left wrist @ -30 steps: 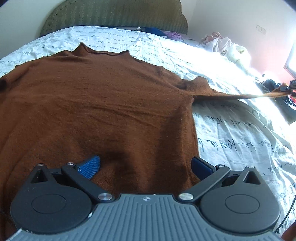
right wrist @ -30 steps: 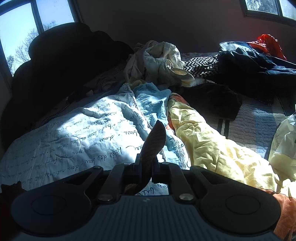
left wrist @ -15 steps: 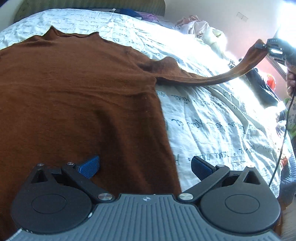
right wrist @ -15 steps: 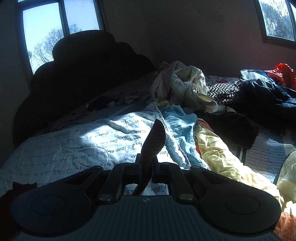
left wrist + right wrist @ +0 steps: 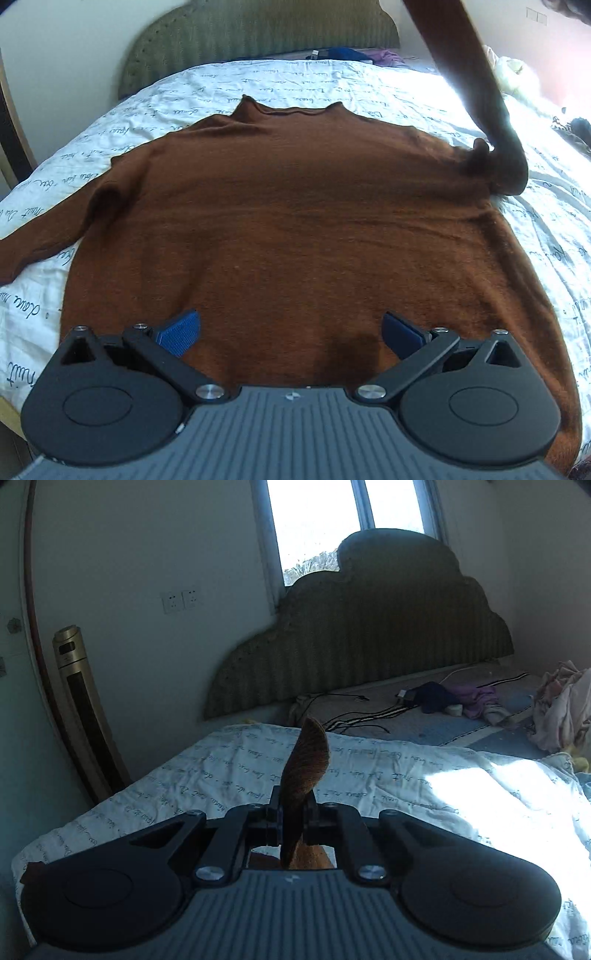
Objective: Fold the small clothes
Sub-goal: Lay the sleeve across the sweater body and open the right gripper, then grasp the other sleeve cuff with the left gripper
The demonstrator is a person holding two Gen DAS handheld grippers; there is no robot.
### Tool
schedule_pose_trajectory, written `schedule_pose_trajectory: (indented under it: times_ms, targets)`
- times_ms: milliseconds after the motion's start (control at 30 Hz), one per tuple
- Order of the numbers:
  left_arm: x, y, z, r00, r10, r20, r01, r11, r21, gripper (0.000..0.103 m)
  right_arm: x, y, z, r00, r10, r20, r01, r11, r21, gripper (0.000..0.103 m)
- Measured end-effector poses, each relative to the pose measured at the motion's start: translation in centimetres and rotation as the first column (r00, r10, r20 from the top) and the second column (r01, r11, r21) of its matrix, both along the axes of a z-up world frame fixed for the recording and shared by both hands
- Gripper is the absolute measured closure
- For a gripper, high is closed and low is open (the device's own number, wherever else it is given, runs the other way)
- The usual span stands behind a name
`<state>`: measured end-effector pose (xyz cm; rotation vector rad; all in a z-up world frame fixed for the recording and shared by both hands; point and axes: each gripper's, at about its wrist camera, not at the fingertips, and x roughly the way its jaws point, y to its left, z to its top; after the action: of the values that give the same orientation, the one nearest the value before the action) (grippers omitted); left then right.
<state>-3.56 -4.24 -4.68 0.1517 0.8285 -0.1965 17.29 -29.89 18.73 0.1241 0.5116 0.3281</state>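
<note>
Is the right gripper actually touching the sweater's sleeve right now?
Touching. The right wrist view shows the right gripper shut on the brown sleeve, whose cuff sticks up past the fingers.

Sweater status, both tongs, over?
Left tongs open over sweater. Right tongs shut on sleeve, lifted. Nothing in the way.

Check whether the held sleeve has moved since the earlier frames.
Yes. The sleeve, pinched in the right gripper, has swung up from beside the sweater toward the headboard.
</note>
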Motion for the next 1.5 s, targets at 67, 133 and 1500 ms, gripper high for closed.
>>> schedule_pose_trajectory:
  times_ms: [67,133,1500]
  targets:
    - [0.2,1.3,0.0,1.0,0.03,-0.004,-0.03,1.0,0.003,0.0,2.0,4.4,-0.8,0.996,0.076,-0.04,-0.076,0.997,0.007,0.095]
    - [0.1,3.1,0.1,0.998,0.059,-0.009,-0.059,0.998,0.0,0.0,3.9,8.8,-2.1,0.984,0.151,-0.092,-0.15,0.989,0.011,0.095]
    - [16.5,10.6,6.0,0.963,0.259,0.075,-0.242,0.953,-0.18,0.0,-0.8,2.5,-20.6,0.915,0.063,-0.398,-0.022,0.994,0.108,0.017]
